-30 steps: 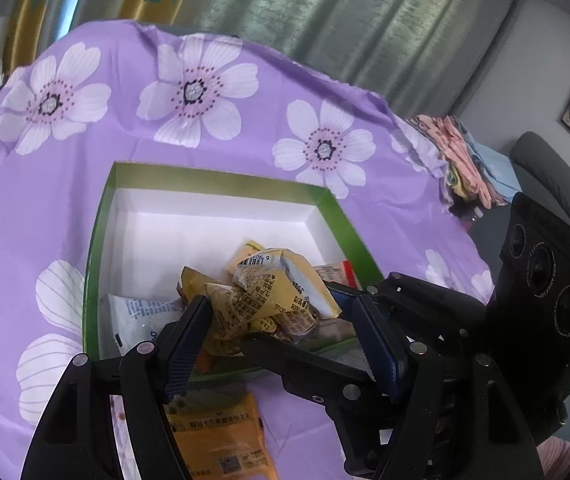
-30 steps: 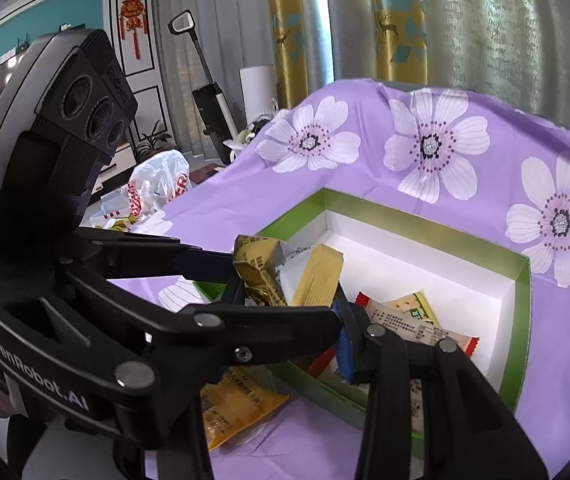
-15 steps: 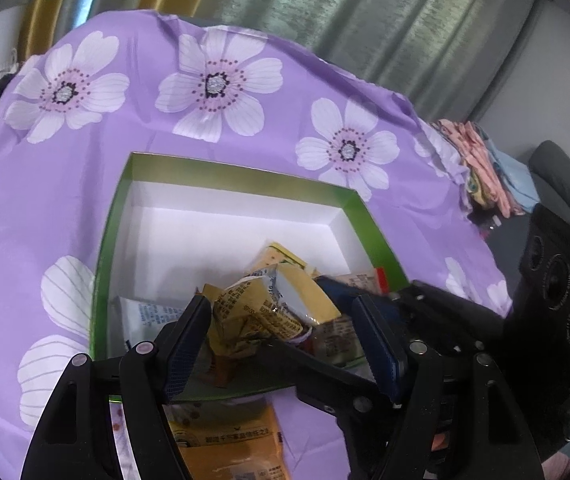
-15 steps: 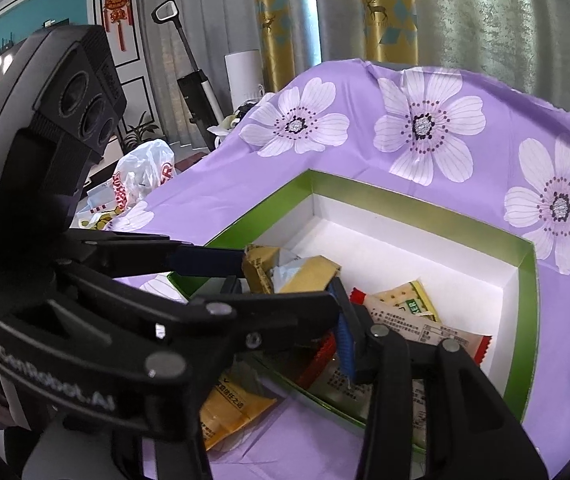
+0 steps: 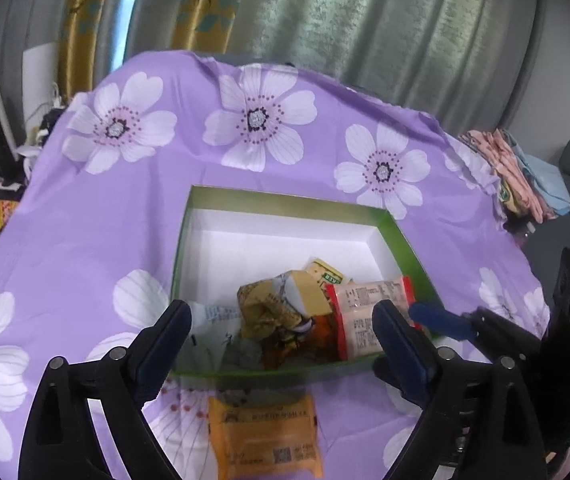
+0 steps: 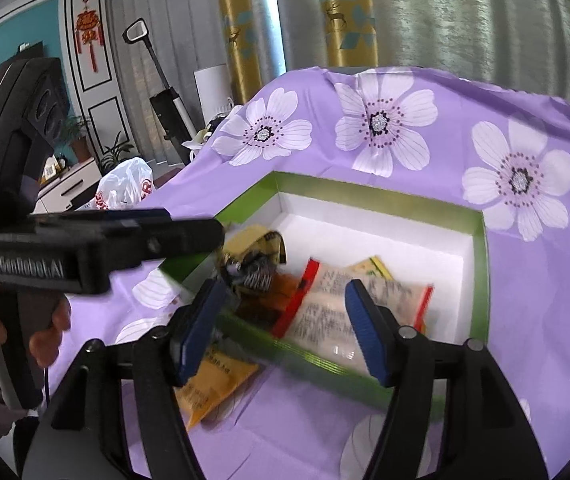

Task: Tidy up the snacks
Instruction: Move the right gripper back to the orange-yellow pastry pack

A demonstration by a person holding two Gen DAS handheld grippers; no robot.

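Both grippers have just let go: the left gripper [image 5: 281,336] and right gripper [image 6: 285,322] spread wide and empty, their crumpled yellow snack packet [image 5: 281,306] now lying in the green box [image 5: 285,200] on the purple tabletop [image 5: 85,220].

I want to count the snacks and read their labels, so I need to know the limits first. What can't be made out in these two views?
- Snack pile in the green box, left wrist view: packets overlap, so no sure count.
- Orange packet outside the box, left wrist view: its print is too small and blurred to read.
- Same packet, right wrist view: mostly behind the right gripper.
- Red-edged packet, right wrist view: motion blur smears its text.
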